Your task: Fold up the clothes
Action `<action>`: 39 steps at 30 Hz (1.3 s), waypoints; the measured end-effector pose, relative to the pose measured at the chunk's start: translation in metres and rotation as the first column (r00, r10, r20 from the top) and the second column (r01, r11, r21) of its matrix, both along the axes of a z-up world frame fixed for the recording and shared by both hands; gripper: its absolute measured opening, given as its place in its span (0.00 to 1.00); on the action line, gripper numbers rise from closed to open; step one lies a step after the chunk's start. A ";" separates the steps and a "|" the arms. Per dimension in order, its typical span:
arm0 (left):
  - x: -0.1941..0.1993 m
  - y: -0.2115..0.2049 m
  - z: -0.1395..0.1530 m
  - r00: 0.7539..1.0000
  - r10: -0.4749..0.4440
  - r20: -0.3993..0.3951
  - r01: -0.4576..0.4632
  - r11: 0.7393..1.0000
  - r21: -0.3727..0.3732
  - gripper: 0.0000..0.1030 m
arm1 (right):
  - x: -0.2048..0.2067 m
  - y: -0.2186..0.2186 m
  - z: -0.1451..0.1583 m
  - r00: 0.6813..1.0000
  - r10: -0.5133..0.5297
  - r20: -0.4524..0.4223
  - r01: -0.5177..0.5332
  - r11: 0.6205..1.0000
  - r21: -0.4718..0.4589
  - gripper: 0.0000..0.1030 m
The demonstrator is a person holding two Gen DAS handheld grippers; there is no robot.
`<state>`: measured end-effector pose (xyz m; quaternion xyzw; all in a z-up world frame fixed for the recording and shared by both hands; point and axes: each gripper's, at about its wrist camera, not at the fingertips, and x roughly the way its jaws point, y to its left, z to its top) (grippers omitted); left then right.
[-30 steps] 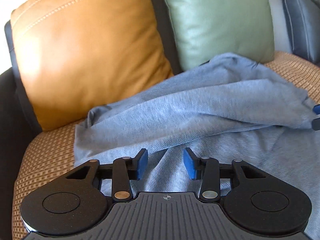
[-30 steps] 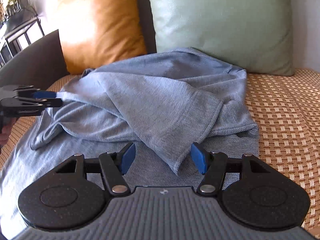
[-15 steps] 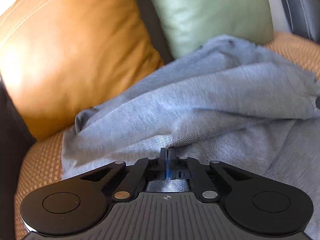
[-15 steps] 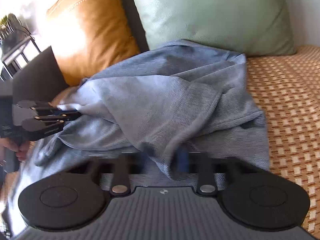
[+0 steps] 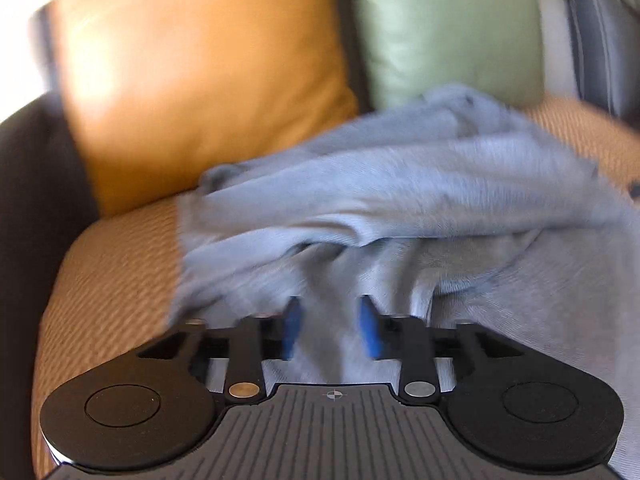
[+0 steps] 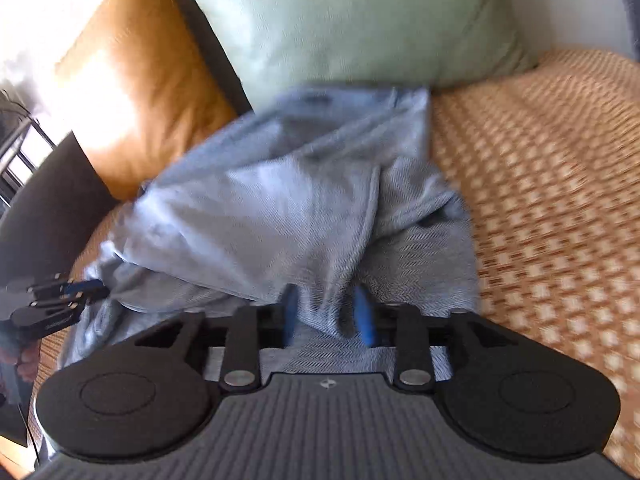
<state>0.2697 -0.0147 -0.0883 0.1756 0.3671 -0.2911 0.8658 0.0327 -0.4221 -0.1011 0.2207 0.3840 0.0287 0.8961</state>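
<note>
Blue-grey knit is what has changed: the garment (image 6: 304, 216) was bunched higher half a second ago, and now a fold of it hangs down between the blue pads of your right tool (image 6: 326, 314), whose jaws are opening from a near-shut pinch. Your left tool (image 5: 330, 326) has done the same, going from pinched shut to opening, with cloth lying under and between its pads but not pressed. My reading is that both pinches have just been let go, so one fold is laid and the next grip is yet to be chosen. The garment lies crumpled on the woven sofa seat (image 6: 552, 184), its far edge against the green cushion (image 6: 352, 20) and near the orange cushion (image 5: 192, 88). Open seat lies to the right; the dark armrest (image 5: 36, 184) closes the left.
</note>
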 end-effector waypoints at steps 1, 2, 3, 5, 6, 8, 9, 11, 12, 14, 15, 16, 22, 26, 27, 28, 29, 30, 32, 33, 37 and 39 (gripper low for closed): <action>-0.012 0.018 0.008 1.000 0.022 -0.015 -0.023 0.999 -0.026 0.56 | -0.016 0.000 0.010 1.000 0.009 0.020 -0.009 1.000 -0.010 0.50; -0.024 0.036 0.016 0.999 0.044 -0.030 -0.045 0.998 -0.052 0.57 | -0.033 0.000 0.020 0.999 0.021 0.038 -0.020 1.000 -0.022 0.56; -0.036 0.055 0.023 0.997 0.065 -0.047 -0.069 0.995 -0.077 0.58 | -0.053 0.002 0.027 0.998 0.024 0.054 -0.023 0.999 -0.022 0.59; -0.061 0.094 0.031 0.989 0.119 -0.087 -0.128 0.986 -0.104 0.61 | -0.094 0.006 0.037 0.997 0.025 0.076 -0.024 1.000 -0.011 0.60; -0.075 0.111 0.033 0.983 0.153 -0.103 -0.164 0.980 -0.110 0.64 | -0.112 0.009 0.038 0.997 0.015 0.072 -0.015 1.000 -0.001 0.61; -0.105 0.143 0.033 0.969 0.213 -0.128 -0.228 0.966 -0.120 0.77 | -0.148 0.013 0.036 0.998 -0.010 0.058 0.009 1.000 0.017 0.62; -0.120 0.158 0.032 0.961 0.240 -0.139 -0.257 0.958 -0.124 0.77 | -0.166 0.015 0.036 0.998 -0.023 0.050 0.022 0.999 0.027 0.62; -0.145 0.184 0.026 0.936 0.292 -0.199 -0.323 0.935 -0.146 0.78 | -0.196 0.018 0.030 0.998 -0.058 0.035 0.057 0.998 0.029 0.62; -0.154 0.192 0.021 0.922 0.301 -0.243 -0.344 0.925 -0.160 0.78 | -0.210 0.019 0.027 0.997 -0.075 0.027 0.075 0.997 0.030 0.62; -0.171 0.205 0.011 0.898 0.323 -0.299 -0.383 0.908 -0.169 0.78 | -0.232 0.021 0.021 0.994 -0.109 0.006 0.109 0.994 0.029 0.62; -0.178 0.208 0.005 0.888 0.336 -0.313 -0.400 0.902 -0.166 0.78 | -0.241 0.021 0.018 0.993 -0.122 0.003 0.122 0.992 0.032 0.62; -0.183 0.211 -0.001 0.885 0.345 -0.313 -0.407 0.899 -0.159 0.78 | -0.249 0.021 0.015 0.991 -0.134 0.000 0.134 0.990 0.035 0.62; -0.190 0.207 -0.022 0.878 0.356 -0.320 -0.414 0.900 -0.135 0.80 | -0.275 0.024 -0.003 0.986 -0.165 -0.019 0.165 0.986 -0.013 0.62; -0.193 0.201 -0.024 0.895 0.312 -0.320 -0.376 0.912 -0.162 0.78 | -0.280 0.020 -0.014 0.982 -0.190 -0.016 0.189 0.981 -0.050 0.62; -0.195 0.199 -0.024 0.901 0.291 -0.322 -0.358 0.918 -0.173 0.74 | -0.281 0.018 -0.017 0.980 -0.198 -0.018 0.197 0.979 -0.046 0.62; -0.199 0.196 -0.023 0.912 0.267 -0.313 -0.330 0.928 -0.171 0.58 | -0.282 0.017 -0.021 0.979 -0.200 -0.027 0.199 0.979 -0.035 0.62; -0.203 0.192 -0.023 0.921 0.250 -0.299 -0.306 0.938 -0.160 0.39 | -0.283 0.018 -0.025 0.980 -0.197 -0.037 0.197 0.980 -0.026 0.61; -0.206 0.192 -0.023 0.924 0.247 -0.293 -0.301 0.941 -0.155 0.34 | -0.285 0.020 -0.026 0.982 -0.185 -0.040 0.185 0.983 -0.015 0.58; -0.211 0.193 -0.024 0.924 0.242 -0.295 -0.299 0.940 -0.163 0.36 | -0.287 0.026 -0.027 0.989 -0.142 -0.048 0.143 0.989 0.033 0.43; -0.212 0.195 -0.025 0.921 0.246 -0.301 -0.306 0.937 -0.169 0.36 | -0.288 0.027 -0.028 0.992 -0.110 -0.060 0.115 0.990 0.084 0.31; -0.215 0.203 -0.029 0.908 0.245 -0.339 -0.330 0.918 -0.220 0.56 | -0.294 0.034 -0.031 0.992 -0.110 -0.068 0.117 0.987 0.108 0.34; -0.217 0.202 -0.028 0.905 0.241 -0.350 -0.334 0.912 -0.237 0.73 | -0.295 0.032 -0.036 0.987 -0.128 -0.093 0.142 0.978 0.153 0.34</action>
